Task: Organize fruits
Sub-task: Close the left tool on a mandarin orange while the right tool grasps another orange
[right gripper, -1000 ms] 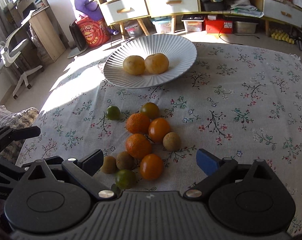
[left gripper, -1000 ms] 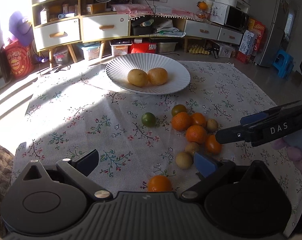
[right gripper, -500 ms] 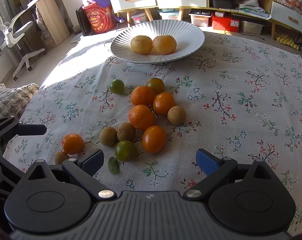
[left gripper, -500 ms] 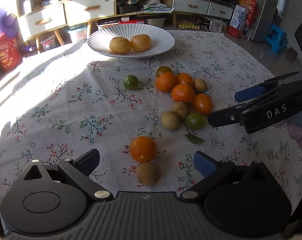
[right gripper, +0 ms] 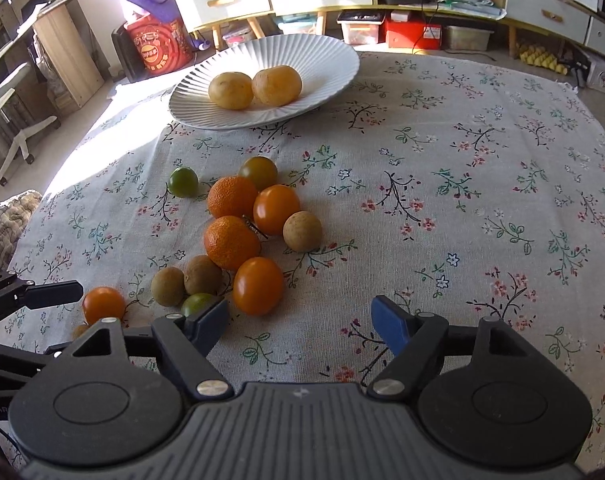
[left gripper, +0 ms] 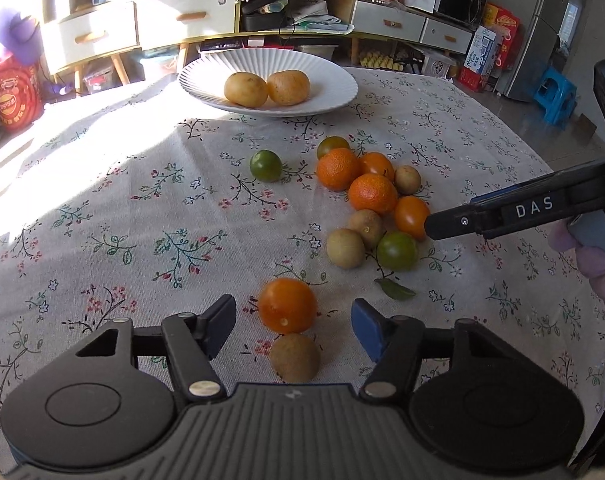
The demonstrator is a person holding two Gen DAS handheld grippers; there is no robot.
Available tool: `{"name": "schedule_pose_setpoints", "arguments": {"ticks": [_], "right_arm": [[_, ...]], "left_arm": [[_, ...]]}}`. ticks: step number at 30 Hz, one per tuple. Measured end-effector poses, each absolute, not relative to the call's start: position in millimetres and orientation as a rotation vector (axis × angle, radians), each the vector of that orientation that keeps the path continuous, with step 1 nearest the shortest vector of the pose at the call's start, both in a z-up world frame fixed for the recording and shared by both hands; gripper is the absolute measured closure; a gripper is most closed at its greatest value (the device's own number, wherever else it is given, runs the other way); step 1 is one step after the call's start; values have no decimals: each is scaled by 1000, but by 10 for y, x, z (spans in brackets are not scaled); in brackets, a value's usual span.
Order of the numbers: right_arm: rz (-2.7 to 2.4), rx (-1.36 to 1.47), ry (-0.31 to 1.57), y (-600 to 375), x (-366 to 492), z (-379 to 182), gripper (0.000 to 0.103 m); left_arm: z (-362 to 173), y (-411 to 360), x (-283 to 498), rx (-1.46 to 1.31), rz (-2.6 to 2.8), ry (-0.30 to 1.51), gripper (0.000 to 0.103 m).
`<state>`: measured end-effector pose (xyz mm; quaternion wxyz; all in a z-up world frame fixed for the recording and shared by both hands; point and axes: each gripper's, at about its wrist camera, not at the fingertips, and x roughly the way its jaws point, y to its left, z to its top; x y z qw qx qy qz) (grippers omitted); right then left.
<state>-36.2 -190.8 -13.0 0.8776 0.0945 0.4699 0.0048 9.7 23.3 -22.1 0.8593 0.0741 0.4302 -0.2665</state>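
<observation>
In the left wrist view, the left gripper (left gripper: 292, 320) has just been closing, yet its jaws are still spread and pinch nothing. A smooth orange fruit (left gripper: 287, 305) sits between the pads with gaps on both sides, and a brown fruit (left gripper: 295, 357) lies touching it at 6 o'clock. The main fruit cluster (left gripper: 372, 200) lies on the floral tablecloth (left gripper: 142, 216) at about 1 o'clock. The white ribbed plate (left gripper: 334, 76) at 12 o'clock holds two yellow fruits (left gripper: 266, 88). The right gripper's finger comes in from 3 o'clock beside the cluster.

In the right wrist view, the right gripper (right gripper: 300, 322) has also just been closing; its jaws stand apart over bare cloth. An oval orange fruit (right gripper: 257, 286) lies just beside the left pad, at 11 o'clock, untouched as far as shows. The plate is at 12 o'clock.
</observation>
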Motion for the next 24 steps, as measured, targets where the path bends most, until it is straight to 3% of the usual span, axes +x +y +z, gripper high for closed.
{"name": "schedule_pose_setpoints", "arguments": {"ticks": [10, 24], "right_arm": [[16, 183, 984, -1885, -349, -138, 42], [61, 216, 964, -1802, -256, -154, 56]], "left_arm": [[-241, 264, 155, 114, -554, 930, 80], [-189, 266, 141, 116, -572, 922, 82]]}}
